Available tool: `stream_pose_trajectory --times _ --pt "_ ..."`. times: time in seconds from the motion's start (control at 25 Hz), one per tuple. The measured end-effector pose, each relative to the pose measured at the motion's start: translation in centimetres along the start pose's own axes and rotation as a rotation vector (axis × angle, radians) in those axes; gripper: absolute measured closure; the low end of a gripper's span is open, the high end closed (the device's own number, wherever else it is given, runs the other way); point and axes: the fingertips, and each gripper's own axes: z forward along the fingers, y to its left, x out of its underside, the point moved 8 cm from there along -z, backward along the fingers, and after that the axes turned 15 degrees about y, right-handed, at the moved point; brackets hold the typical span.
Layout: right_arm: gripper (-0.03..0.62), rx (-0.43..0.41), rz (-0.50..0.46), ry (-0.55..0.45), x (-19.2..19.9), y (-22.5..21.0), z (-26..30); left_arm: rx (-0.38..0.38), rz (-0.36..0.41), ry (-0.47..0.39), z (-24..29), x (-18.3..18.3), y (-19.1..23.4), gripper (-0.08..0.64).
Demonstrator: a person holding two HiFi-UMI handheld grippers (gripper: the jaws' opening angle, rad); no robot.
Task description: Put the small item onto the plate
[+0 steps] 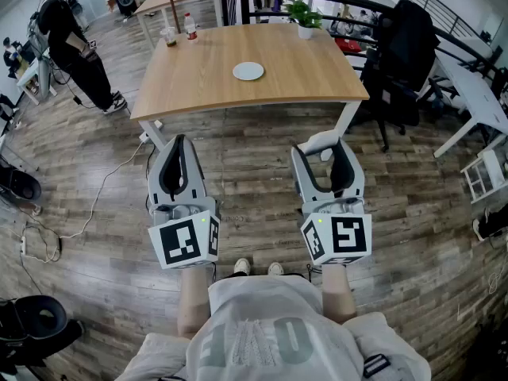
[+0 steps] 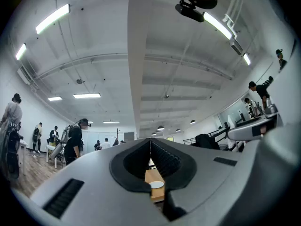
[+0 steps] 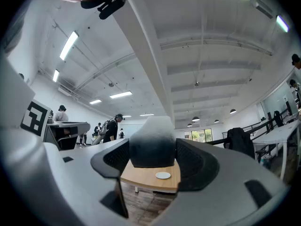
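Note:
A small white plate (image 1: 248, 71) lies near the middle of a light wooden table (image 1: 317, 74) ahead of me. It also shows far off as the plate (image 2: 156, 184) in the left gripper view and the plate (image 3: 163, 175) in the right gripper view. My right gripper (image 1: 321, 146) is held above the floor short of the table, its jaws wide and shut on a small white item (image 3: 151, 145), which pokes out as a white lump (image 1: 320, 142) at its tips. My left gripper (image 1: 179, 143) is level with it at the left, its jaws shut together with nothing in them.
A bottle (image 1: 190, 26) and a cup (image 1: 168, 36) stand at the table's far left corner, a potted plant (image 1: 304, 16) at its far edge. A black chair (image 1: 401, 54) stands to the table's right. A person (image 1: 75, 46) stands at the left. Cables (image 1: 103, 189) lie on the wooden floor.

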Motion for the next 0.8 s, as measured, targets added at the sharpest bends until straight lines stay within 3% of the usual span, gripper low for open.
stream_pose_trajectory --times 0.4,0.56,0.8 --pt "0.281 -0.006 -0.002 0.008 0.3 -0.6 0.3 -0.006 0.023 0.009 0.3 -0.3 -0.3 0.551" --pt "0.281 -0.035 0.037 -0.033 0.3 -0.7 0.2 0.003 0.018 0.008 0.6 -0.6 -1.0 0.551" --pt "0.281 -0.041 0.049 -0.037 0.9 -3.1 0.7 -0.014 0.028 0.014 1.7 -0.3 -2.3 0.551"
